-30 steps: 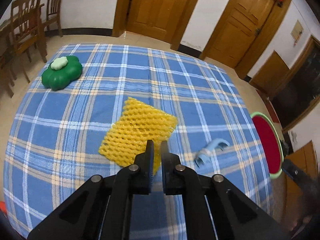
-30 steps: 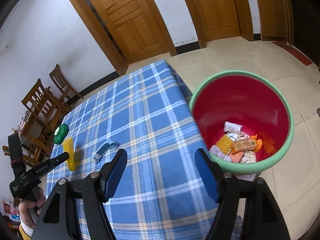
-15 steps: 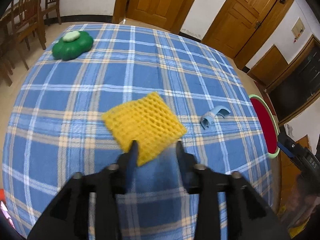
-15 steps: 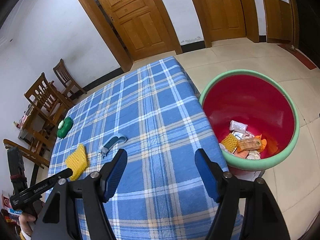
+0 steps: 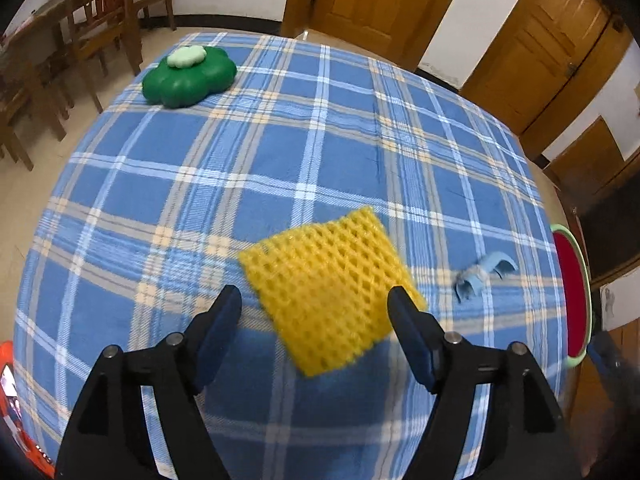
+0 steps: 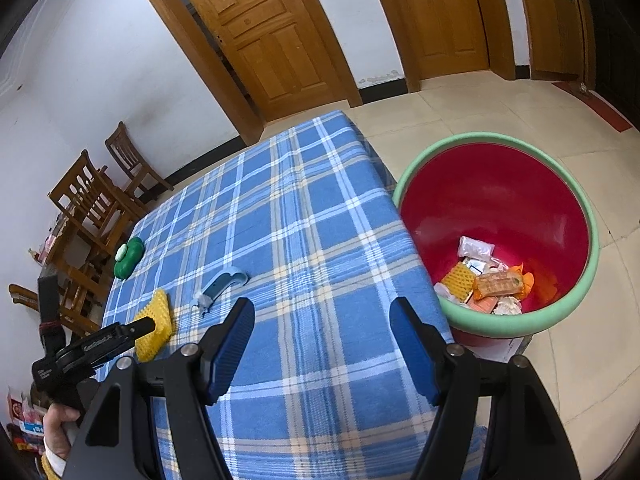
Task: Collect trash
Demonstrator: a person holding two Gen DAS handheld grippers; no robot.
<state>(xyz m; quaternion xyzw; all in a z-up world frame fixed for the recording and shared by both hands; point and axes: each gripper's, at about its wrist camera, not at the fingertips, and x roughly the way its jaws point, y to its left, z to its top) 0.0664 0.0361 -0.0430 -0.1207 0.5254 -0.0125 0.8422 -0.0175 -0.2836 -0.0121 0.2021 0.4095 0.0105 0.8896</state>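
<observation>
Hovering over the yellow net

My left tongs point(image 5: 314, 300) have just been spreading; their jaws flank the yellow foam net point(image 5: 330, 294) on the checked cloth point(image 5: 240, 168), pads clear of it. Right tongs point(image 6: 322, 312) gape, empty, beside the red bin point(image 6: 496, 200).

A blue plaid tablecloth point(image 5: 280, 152) with white and tan stripes fills the middle of both frames. A green clover-shaped plastic container point(image 5: 188, 78) with a pale green lid sits on it at upper left. Brown wooden slat-back chairs point(image 5: 100, 12) stand in the top left corner. Brown panelled wooden doors point(image 6: 264, 36) line the white wall along the top. Beige floor tiles point(image 6: 500, 108) spread at right.
</observation>
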